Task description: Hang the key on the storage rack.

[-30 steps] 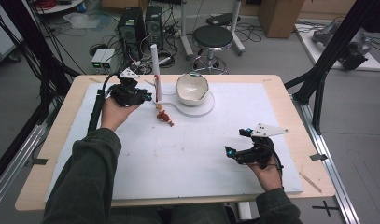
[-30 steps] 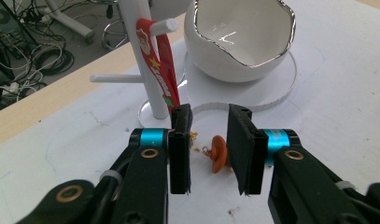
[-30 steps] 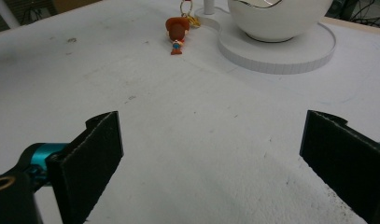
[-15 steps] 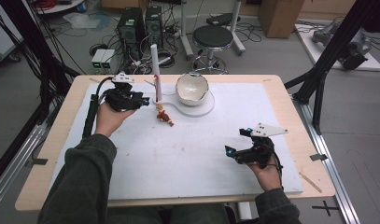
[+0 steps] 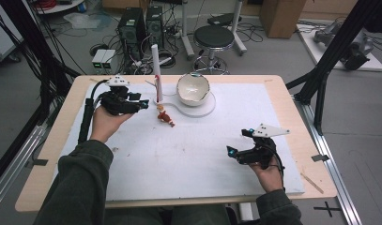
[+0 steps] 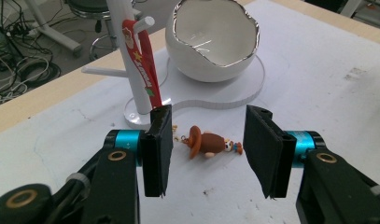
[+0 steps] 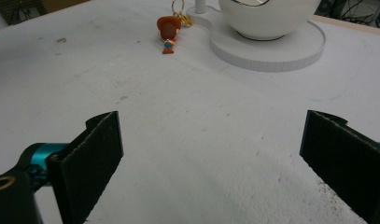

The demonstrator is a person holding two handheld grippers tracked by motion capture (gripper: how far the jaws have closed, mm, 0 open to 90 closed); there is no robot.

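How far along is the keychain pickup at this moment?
Nothing is grasped yet. The cowboy figurine keychain lies flat on the white mat beside the white peg stand. The left tool is open, jaws either side of it. The right tool is open and idle. Closing and lifting remain.

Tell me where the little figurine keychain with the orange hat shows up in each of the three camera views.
High view: the figurine keychain lies on the white mat, just left of centre, in front of the white peg stand.
Left gripper view: centre, between the two open jaws.
Right gripper view: top, left of centre.
Shared landmark: the white eggshell bowl, beside it.
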